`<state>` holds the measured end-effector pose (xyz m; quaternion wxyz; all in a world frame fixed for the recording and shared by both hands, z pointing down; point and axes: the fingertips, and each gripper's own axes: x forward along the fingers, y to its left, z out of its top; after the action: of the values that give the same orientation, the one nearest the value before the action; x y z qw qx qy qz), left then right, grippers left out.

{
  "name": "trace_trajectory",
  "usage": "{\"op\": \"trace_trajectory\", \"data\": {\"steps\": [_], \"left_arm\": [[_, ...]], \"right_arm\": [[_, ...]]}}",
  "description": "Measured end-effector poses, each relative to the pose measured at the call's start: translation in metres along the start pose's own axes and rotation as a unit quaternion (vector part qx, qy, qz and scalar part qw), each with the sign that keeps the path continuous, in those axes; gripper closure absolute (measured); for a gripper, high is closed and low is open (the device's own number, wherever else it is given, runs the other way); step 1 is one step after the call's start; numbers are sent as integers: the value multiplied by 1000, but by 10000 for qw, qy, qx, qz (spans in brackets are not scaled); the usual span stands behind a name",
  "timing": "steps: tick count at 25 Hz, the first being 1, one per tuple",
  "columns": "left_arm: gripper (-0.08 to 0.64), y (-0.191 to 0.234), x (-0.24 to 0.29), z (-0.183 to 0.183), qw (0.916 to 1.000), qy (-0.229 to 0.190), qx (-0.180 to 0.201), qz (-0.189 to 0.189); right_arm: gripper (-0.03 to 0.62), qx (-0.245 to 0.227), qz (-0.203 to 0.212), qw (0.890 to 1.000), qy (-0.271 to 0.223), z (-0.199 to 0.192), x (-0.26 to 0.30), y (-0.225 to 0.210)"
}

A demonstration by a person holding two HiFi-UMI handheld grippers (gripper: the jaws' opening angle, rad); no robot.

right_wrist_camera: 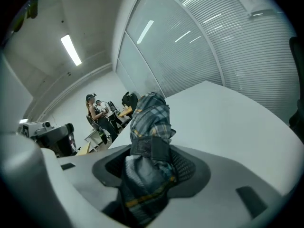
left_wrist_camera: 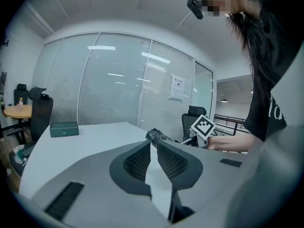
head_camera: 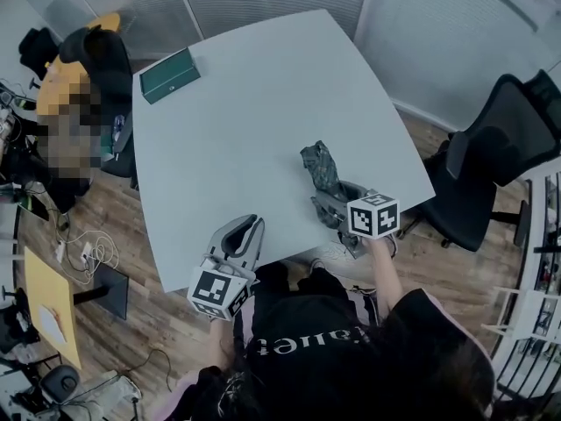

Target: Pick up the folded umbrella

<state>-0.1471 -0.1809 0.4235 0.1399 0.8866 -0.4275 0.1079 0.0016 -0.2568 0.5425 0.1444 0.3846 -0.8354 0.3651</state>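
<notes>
The person leans over the near edge of the table (head_camera: 254,121) with a gripper in each hand.

The right forearm (head_camera: 386,274) reaches forward from the shoulder, past the table's near right corner. The right gripper (head_camera: 326,200) points away from the person and somewhat downward, with its marker cube on top. Its jaws are clamped on the umbrella (head_camera: 320,167), a plaid bundle with a strap round it. In the right gripper view the pads press it on both sides at about mid-length, and the fabric fills the gap between them (right_wrist_camera: 152,163). The free end of the umbrella (right_wrist_camera: 149,120) sticks out beyond the jaws and tilts upward over the near right part of the table. From where I stand I can't say for sure whether it is clear of the tabletop.

The left gripper (head_camera: 250,228) is held low at the near edge, to the left of the right one and well apart from it, pointing across the table. Its jaws (left_wrist_camera: 152,146) meet at the tips with nothing between them.

A green box (head_camera: 170,75) lies at the far left corner.
</notes>
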Motion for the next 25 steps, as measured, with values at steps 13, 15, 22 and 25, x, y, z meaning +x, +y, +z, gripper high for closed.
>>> {"op": "trace_trajectory", "data": {"steps": [13, 15, 22, 25], "left_arm": [[501, -68, 12, -4, 9995, -86, 18, 301], [500, -81, 14, -6, 9994, -46, 12, 355], [500, -97, 12, -12, 9990, 172, 46, 404], [500, -101, 9, -9, 9990, 177, 79, 408]], "right_arm": [[360, -125, 470, 9987, -128, -31, -85, 24], [360, -126, 469, 9988, -116, -38, -95, 21], [360, -55, 543, 9984, -140, -52, -111, 20], [360, 51, 522, 9984, -208, -56, -114, 22]]}}
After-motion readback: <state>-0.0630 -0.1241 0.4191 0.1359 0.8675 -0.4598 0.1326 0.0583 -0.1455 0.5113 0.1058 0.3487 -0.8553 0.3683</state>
